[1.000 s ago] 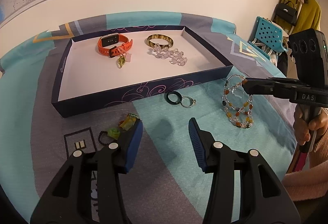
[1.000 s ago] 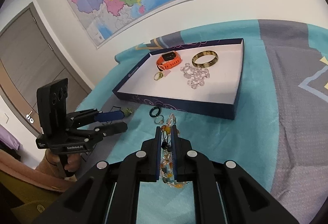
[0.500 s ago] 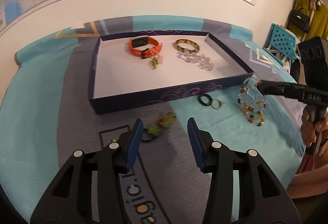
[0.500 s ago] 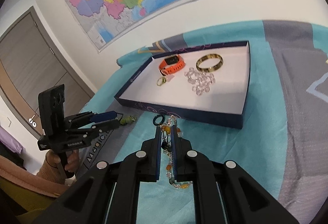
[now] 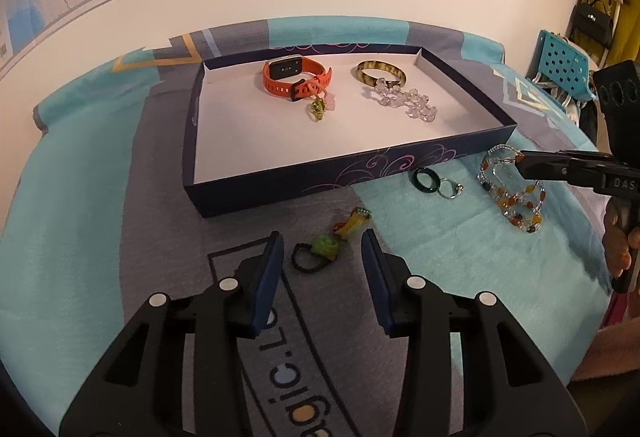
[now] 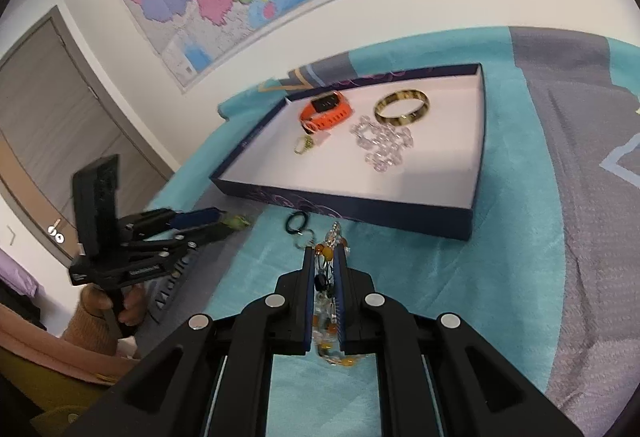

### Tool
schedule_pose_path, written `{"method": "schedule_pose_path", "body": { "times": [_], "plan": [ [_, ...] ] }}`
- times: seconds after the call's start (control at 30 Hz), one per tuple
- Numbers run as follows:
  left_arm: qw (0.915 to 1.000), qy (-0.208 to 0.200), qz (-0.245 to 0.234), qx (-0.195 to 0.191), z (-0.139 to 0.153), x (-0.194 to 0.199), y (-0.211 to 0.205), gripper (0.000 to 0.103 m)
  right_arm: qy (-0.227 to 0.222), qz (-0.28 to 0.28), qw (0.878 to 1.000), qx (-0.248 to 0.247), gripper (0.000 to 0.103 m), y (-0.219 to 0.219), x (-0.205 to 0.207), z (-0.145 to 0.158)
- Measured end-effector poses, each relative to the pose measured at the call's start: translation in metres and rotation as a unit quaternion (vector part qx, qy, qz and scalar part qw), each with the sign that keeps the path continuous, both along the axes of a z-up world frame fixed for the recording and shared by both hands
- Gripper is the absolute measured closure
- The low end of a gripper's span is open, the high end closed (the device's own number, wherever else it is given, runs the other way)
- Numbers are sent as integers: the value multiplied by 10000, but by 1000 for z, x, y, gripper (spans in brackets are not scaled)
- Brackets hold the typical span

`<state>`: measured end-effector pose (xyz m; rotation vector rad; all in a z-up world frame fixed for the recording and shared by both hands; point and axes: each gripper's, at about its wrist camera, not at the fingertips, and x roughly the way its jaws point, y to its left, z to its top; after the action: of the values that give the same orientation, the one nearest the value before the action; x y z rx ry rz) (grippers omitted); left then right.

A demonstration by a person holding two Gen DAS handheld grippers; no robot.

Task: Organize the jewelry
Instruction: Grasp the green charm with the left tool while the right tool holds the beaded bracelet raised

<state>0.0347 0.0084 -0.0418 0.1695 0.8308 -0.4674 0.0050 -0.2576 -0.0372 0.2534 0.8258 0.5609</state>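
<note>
My left gripper (image 5: pixel 322 249) hovers low over the cloth, its jaws closing around a green charm on a black cord (image 5: pixel 324 245); the pads stand clear of it. A yellow-orange charm (image 5: pixel 354 223) lies just beyond. My right gripper (image 6: pixel 325 257) is shut on a bracelet of orange and clear beads (image 6: pixel 326 269), which dangles from the fingers (image 5: pixel 528 165) at the right. The dark blue tray (image 5: pixel 320 181) holds an orange watch (image 5: pixel 296 75), a horn-coloured bangle (image 5: pixel 380 73), a clear bead bracelet (image 5: pixel 404 101) and a small gold-green piece (image 5: pixel 318 109).
A black ring (image 5: pixel 426 181) and a silver ring (image 5: pixel 450 189) lie on the teal cloth in front of the tray. A wall with a map runs close behind the tray. A blue perforated chair (image 5: pixel 560 65) and hanging bags stand at the far right.
My left gripper has swung left from the teal patch to the charms on the grey patch, and its jaws have narrowed. The right gripper still holds the beaded bracelet, barely moved.
</note>
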Motion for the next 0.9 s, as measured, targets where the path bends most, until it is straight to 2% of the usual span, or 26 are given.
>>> {"method": "schedule_pose_path", "body": {
  "times": [0.3, 0.67, 0.9],
  "plan": [
    [9999, -54, 94, -61, 4, -7, 16, 62, 147, -24, 9999, -59, 95, -3, 2, -10],
    [9997, -115, -192, 39, 2, 4, -15, 62, 105, 20, 9999, -42, 95, 0, 0, -9],
    [9995, -34, -288, 92, -4, 12, -22, 75, 110, 32, 9999, -19, 95, 1, 1, -8]
  ]
}}
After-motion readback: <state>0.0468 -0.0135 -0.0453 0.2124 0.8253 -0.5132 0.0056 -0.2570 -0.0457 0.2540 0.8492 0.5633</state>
